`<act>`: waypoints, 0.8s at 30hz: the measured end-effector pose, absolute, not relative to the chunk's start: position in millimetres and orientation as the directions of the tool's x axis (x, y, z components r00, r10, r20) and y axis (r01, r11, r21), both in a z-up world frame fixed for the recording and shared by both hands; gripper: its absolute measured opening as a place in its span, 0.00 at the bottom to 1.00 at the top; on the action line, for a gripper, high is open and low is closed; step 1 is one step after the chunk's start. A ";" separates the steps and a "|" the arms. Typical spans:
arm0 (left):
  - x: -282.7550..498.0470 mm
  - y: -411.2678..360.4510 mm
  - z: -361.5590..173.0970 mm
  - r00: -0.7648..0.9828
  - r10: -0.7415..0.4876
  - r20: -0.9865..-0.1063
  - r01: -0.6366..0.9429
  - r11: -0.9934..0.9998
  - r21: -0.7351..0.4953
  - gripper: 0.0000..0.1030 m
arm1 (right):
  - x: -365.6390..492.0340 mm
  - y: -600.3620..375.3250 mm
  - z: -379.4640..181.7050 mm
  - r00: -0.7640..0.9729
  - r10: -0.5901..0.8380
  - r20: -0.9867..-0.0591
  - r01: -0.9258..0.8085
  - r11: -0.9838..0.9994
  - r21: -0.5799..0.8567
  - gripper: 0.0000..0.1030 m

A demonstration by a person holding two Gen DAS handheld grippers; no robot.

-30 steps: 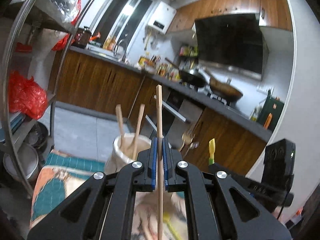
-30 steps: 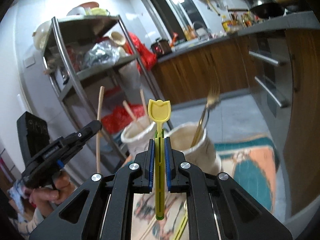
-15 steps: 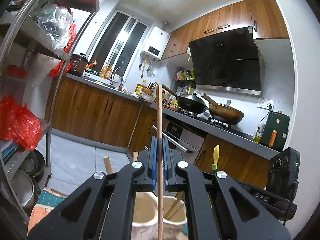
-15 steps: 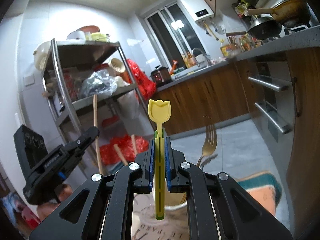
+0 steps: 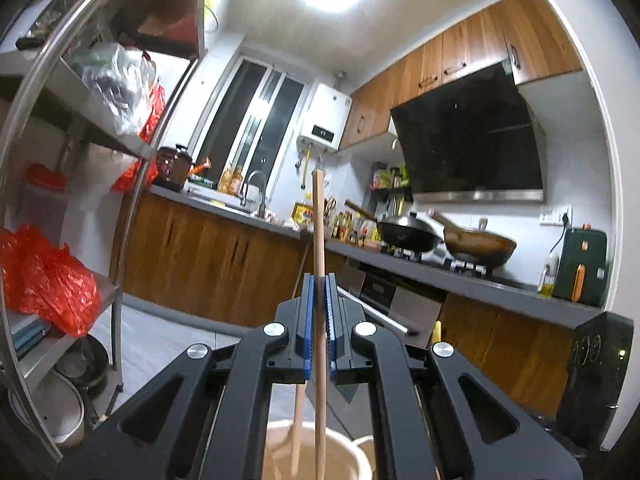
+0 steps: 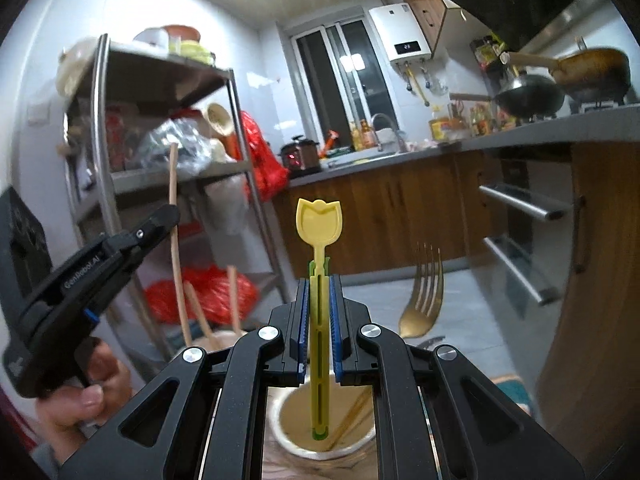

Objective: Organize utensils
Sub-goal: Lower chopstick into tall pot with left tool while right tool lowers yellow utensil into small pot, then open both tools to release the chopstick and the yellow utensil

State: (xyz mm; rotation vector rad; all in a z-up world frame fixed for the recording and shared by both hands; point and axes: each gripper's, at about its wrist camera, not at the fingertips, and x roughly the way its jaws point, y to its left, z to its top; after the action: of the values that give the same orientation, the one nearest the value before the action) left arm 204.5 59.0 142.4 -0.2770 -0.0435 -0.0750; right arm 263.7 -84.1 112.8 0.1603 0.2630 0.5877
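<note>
My left gripper is shut on a long wooden chopstick held upright. Its lower end reaches into a cream cup right below, beside another wooden stick. My right gripper is shut on a yellow-green utensil with a tulip-shaped top; its lower end hangs inside a second cream cup. A gold fork stands in that cup. In the right wrist view the left gripper and a hand show at left, above the cup of wooden sticks.
A steel shelf rack with red bags stands to the left. The wooden kitchen counter with woks runs behind. Oven handles jut out at right. A patterned mat lies under the cups.
Both grippers have moved forward over the cups and tilted up. The cups, formerly ahead, now sit at the bottom of each view under the held utensils. Both grips are unchanged.
</note>
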 end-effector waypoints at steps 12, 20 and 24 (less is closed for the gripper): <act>178.0 43.1 100.7 0.996 -0.053 -0.078 0.040 0.987 -0.157 0.05 | 247.9 -78.0 85.6 0.795 0.534 -0.288 -0.511 0.845 0.156 0.10; 170.9 38.8 95.4 0.990 -0.050 -0.135 0.036 0.993 -0.109 0.05 | 236.2 -81.1 78.1 0.796 0.502 -0.338 -0.492 0.862 0.123 0.10; 175.4 38.8 95.3 0.987 -0.046 -0.153 0.029 0.994 -0.107 0.05 | 238.0 -81.4 74.2 0.791 0.491 -0.365 -0.484 0.867 0.119 0.10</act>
State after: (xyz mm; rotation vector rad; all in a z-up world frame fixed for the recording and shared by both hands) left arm 175.4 38.8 95.3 -0.1044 0.1557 -0.0378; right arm 238.0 -81.4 74.1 0.0194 0.3984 0.5244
